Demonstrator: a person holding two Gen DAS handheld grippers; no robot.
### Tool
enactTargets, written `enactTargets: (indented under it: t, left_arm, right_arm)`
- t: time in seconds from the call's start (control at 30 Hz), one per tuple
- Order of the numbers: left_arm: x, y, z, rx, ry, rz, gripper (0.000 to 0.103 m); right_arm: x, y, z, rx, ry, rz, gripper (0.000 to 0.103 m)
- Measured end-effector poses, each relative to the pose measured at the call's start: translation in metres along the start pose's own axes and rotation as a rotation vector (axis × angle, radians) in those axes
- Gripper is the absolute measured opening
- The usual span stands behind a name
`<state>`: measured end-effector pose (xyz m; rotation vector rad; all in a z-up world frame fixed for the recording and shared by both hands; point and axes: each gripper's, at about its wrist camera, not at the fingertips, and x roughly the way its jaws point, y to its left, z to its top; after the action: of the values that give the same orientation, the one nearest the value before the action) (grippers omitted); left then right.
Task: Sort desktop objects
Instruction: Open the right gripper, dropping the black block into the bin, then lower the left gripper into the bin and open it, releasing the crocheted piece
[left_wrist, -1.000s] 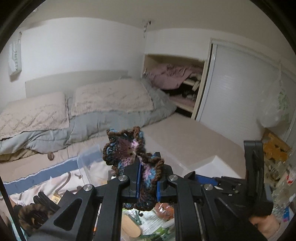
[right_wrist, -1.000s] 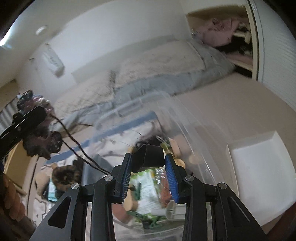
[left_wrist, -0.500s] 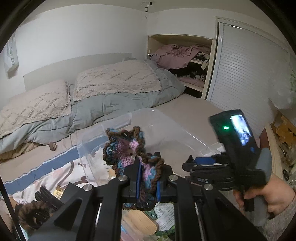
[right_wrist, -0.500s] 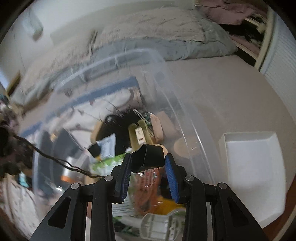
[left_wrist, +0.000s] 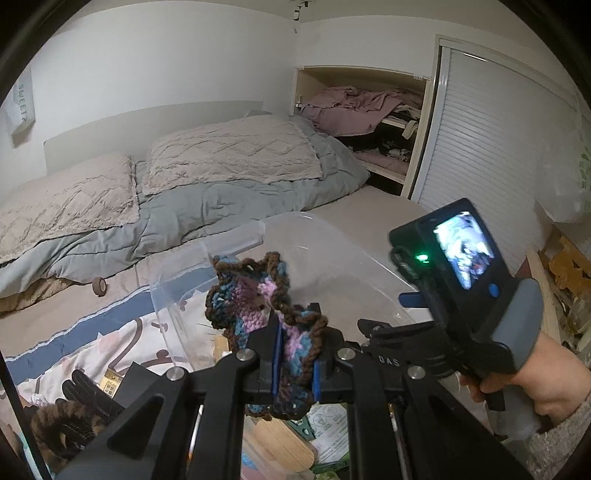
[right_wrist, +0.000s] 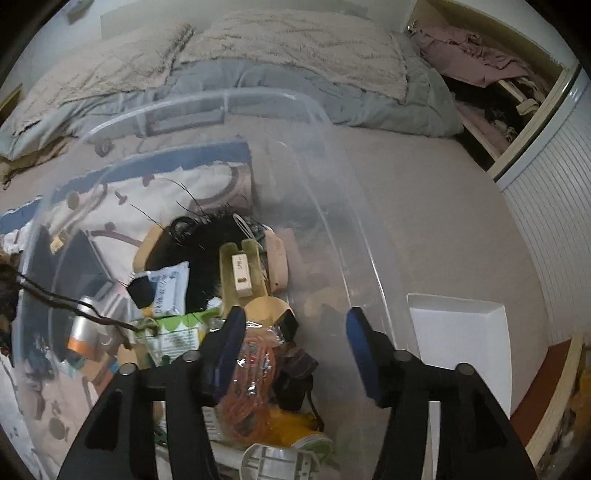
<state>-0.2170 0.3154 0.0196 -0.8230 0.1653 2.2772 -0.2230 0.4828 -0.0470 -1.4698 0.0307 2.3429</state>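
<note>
My left gripper is shut on a crocheted piece of brown, blue and pink yarn, held above the near end of a clear plastic bin. My right gripper points steeply down into the same bin, and its jaws are opening. A small black piece shows between them, with neither pad touching it. Below lie an orange mesh bag, a black hairy thing and paper packets. A hand holds the right gripper's handle at the right of the left wrist view.
The bin stands on a bed with two pillows and a grey duvet. A white lid lies to the bin's right. A tape roll and a black glove lie to its left. A closet shelf and louvred door stand beyond.
My right jaws have spread and let go of the black piece they were gripping, after tipping down over the bin. The left gripper sank a little, still gripping the crochet.
</note>
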Motion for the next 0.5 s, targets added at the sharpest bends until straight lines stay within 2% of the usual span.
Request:
enactTargets:
  t: [0.27, 0.43, 0.5]
  left_arm:
    - [-0.011, 0.004, 0.006, -0.011, -0.026, -0.029, 0.013]
    - [-0.03, 0.004, 0.014, -0.005, -0.08, -0.05, 0.013]
    - [-0.037, 0.004, 0.017, -0.004, -0.106, -0.042, 0.013]
  right_arm:
    - [-0.053, -0.002, -0.021, 0.052, -0.124, 0.127, 0.064]
    - [-0.09, -0.004, -0.053, 0.092, -0.225, 0.222, 0.064]
    - [-0.102, -0.004, -0.074, 0.105, -0.254, 0.3, 0.065]
